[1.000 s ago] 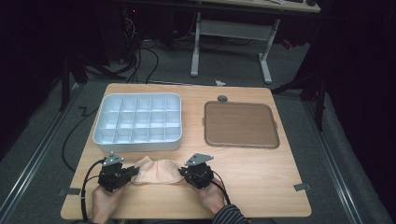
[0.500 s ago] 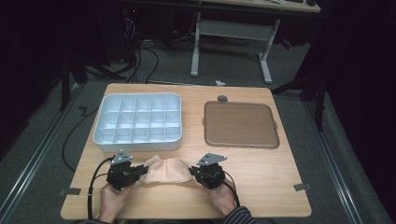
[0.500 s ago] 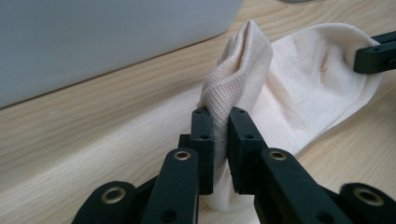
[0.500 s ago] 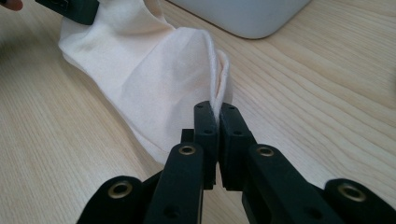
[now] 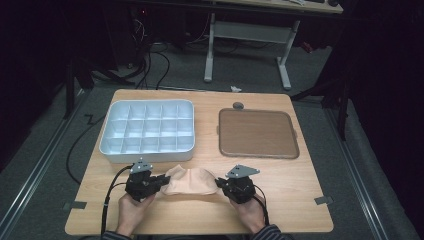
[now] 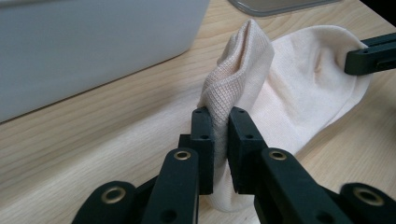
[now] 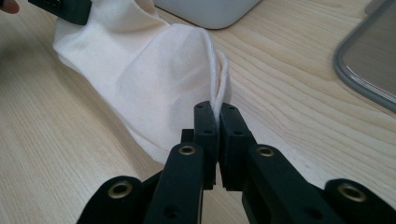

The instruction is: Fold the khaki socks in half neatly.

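Observation:
A cream sock (image 5: 191, 181) lies near the table's front edge, held at both ends. My left gripper (image 5: 161, 182) is shut on its ribbed end; in the left gripper view the sock (image 6: 289, 88) bunches up between the left gripper's (image 6: 220, 122) jaws. My right gripper (image 5: 220, 184) is shut on the other end, pinching the sock's (image 7: 154, 79) folded edge between the right gripper's (image 7: 217, 114) jaws. The cloth sags loosely between the two. The other gripper's black jaw shows at the far edge of each gripper view.
A white compartment tray (image 5: 148, 150) stands just behind the sock at the left. A brown flat tray (image 5: 257, 133) lies at the back right, with a small grey knob (image 5: 238, 105) behind it. Bare wood extends at the front right.
Both grippers have drawn toward the table's front edge with the sock between them and shifted slightly right. The sock stays pinched at both ends.

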The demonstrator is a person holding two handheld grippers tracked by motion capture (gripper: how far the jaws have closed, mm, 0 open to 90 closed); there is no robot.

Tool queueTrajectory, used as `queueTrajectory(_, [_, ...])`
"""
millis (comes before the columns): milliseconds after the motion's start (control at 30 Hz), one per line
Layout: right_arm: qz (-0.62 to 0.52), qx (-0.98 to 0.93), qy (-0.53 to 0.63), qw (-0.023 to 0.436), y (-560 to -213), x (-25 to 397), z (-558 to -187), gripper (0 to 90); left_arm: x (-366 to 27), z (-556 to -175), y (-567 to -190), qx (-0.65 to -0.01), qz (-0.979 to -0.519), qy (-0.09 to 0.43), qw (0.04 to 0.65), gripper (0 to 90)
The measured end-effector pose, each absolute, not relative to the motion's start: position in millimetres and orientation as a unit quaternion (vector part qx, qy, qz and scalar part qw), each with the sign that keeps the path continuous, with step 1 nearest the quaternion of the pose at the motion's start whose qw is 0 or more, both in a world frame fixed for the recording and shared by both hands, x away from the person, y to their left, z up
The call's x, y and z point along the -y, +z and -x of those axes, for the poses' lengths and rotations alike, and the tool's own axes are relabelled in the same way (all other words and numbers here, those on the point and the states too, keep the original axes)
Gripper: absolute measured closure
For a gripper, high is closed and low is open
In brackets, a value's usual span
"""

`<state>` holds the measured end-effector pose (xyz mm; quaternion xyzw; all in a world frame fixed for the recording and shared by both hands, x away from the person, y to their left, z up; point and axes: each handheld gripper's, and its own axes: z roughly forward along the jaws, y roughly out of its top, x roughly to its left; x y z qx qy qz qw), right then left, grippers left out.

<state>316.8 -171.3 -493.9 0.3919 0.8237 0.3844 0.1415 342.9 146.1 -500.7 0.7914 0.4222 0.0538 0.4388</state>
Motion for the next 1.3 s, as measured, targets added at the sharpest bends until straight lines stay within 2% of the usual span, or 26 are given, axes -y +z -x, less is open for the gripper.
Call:
queueTrajectory(800, [-0.434, -0.804, 0.373, 0.158, -505, 219, -304, 86.9, -95, -348, -511, -0.404, -0.798, 0.040, 0.445, 82.2])
queueTrajectory(1033, [-0.445, -0.801, 0.368, 0.155, -512, 225, -304, 86.7, -87, -348, -518, -0.407, -0.802, 0.055, 0.435, 81.1])
queueTrajectory(1200, [-0.444, -0.804, 0.362, 0.158, -518, 222, -306, 86.3, -89, -346, -524, -0.417, -0.801, 0.067, 0.424, 76.7])
queueTrajectory(1233, [-0.445, -0.805, 0.359, 0.160, -519, 220, -307, 85.9, -89, -346, -525, -0.418, -0.803, 0.073, 0.418, 70.7])
queueTrajectory(1267, [-0.445, -0.805, 0.359, 0.160, -519, 220, -307, 85.9, -89, -346, -525, -0.418, -0.804, 0.078, 0.415, 70.7])
queueTrajectory(1300, [-0.443, -0.806, 0.357, 0.161, -520, 219, -308, 84.5, -88, -346, -525, -0.420, -0.804, 0.081, 0.414, 65.6])
